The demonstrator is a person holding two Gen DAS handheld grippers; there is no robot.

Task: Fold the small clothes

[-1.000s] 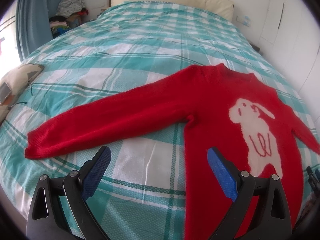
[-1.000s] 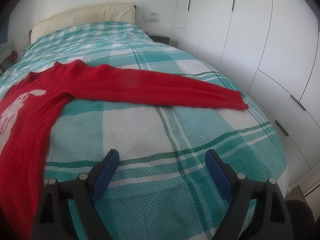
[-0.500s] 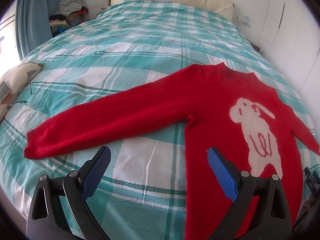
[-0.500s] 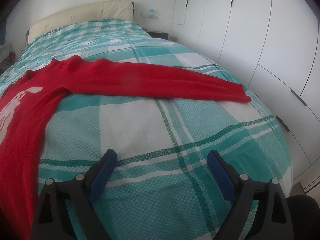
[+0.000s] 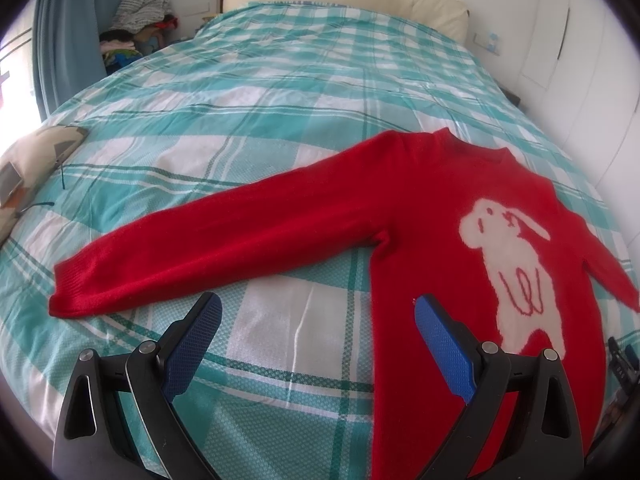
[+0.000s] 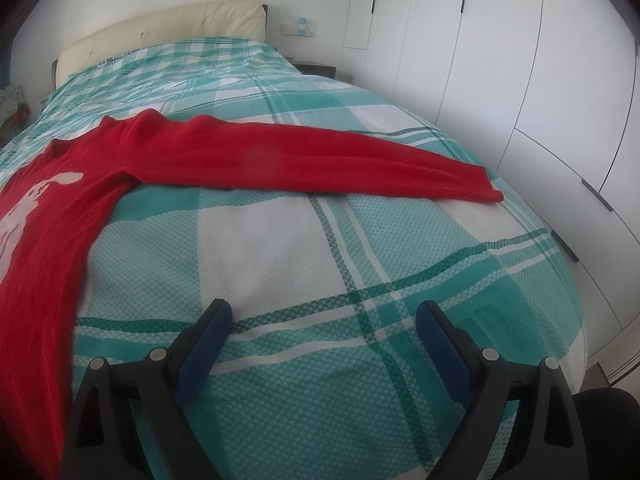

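Sweater: I see the red sweater (image 5: 432,216) lying flat on the bed (image 5: 280,92), sleeves spread out.
Left hand-held gripper (image 5: 318,316): mine is released, hovering over the sweater's edge.
Right hand-held gripper (image 6: 324,320): released over bare bedspread, apart from the sleeve (image 6: 320,156).

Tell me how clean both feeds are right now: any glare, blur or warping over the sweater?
Left wrist view: daylight blows out the window edge; the red sweater is sharp, its white animal motif readable. Right wrist view: even, soft light, a faint hazy smudge over the sleeve. Both views: strong fisheye bending, dark vignette corners; left tool and right tool in focus.
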